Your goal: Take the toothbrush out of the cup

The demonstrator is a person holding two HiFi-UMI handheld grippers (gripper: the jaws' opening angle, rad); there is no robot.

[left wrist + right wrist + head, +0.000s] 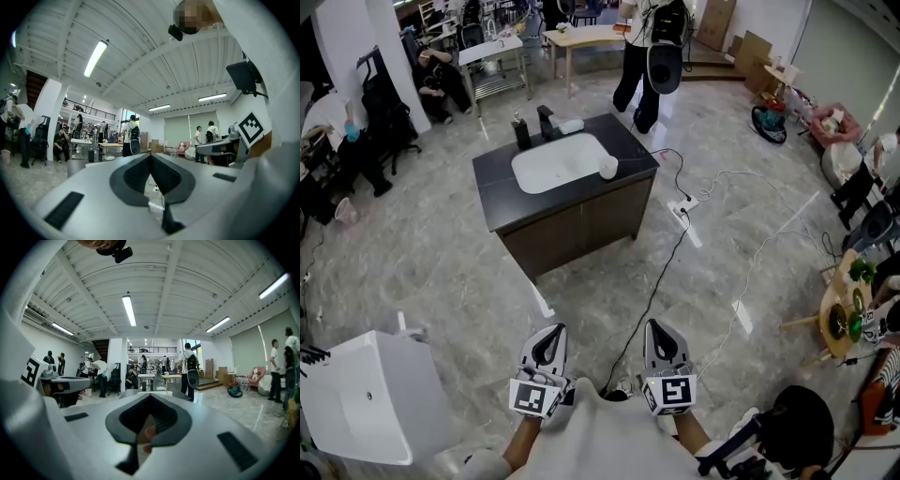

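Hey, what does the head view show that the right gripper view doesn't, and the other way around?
Head view only: the inside of the white sink and a power strip on the floor. Right gripper view only: the ceiling lights and the balcony railing. Both: the dark cabinet, a person with a backpack, and the right gripper, jaws together.

Whether the far-off cup (607, 167) on the vanity holds a toothbrush is too small to tell.
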